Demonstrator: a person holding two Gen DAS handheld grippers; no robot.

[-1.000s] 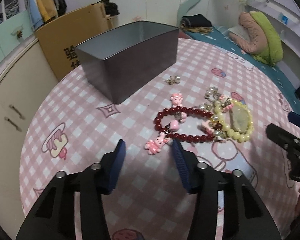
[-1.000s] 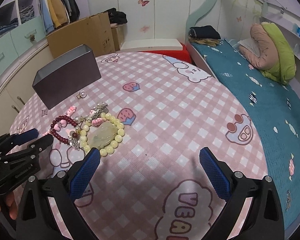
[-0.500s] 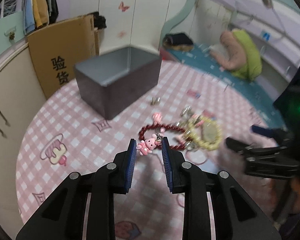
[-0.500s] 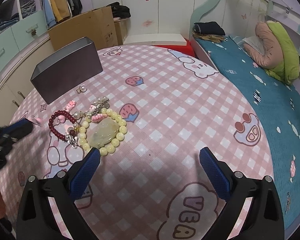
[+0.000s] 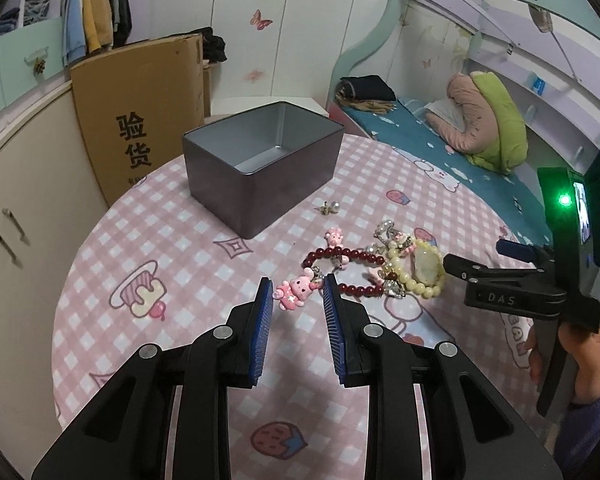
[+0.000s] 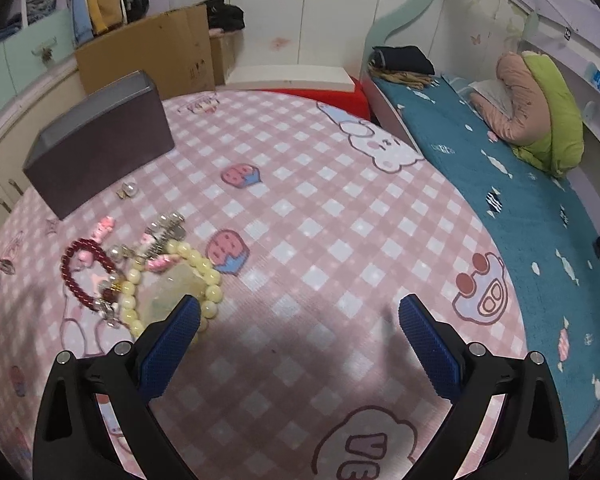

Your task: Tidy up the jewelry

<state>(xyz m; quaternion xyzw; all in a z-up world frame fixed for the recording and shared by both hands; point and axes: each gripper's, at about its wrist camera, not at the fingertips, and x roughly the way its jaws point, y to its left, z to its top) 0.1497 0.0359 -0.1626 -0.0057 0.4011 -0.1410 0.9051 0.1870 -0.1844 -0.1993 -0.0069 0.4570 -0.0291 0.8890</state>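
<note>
A pile of jewelry lies on the pink checked tablecloth (image 5: 188, 248): a dark red bead bracelet (image 5: 342, 256), a pale yellow bead bracelet with a jade pendant (image 5: 424, 268), a pink bear charm (image 5: 296, 290) and a pearl earring (image 5: 329, 207). An open, empty grey tin box (image 5: 260, 168) stands behind them. My left gripper (image 5: 296, 292) is partly open, its pads on either side of the bear charm without gripping it. My right gripper (image 6: 300, 320) is wide open and empty, its left finger over the yellow bracelet (image 6: 188, 280).
The table is round, with a bed (image 6: 500, 184) at its right edge. A cardboard box (image 5: 140, 104) and cabinets (image 5: 16, 208) stand behind the tin. The right gripper and the hand holding it show in the left wrist view (image 5: 512, 292).
My left gripper rose and pulled back a little, with the bear charm still between its pads. The right gripper moved left and down toward the yellow bracelet.
</note>
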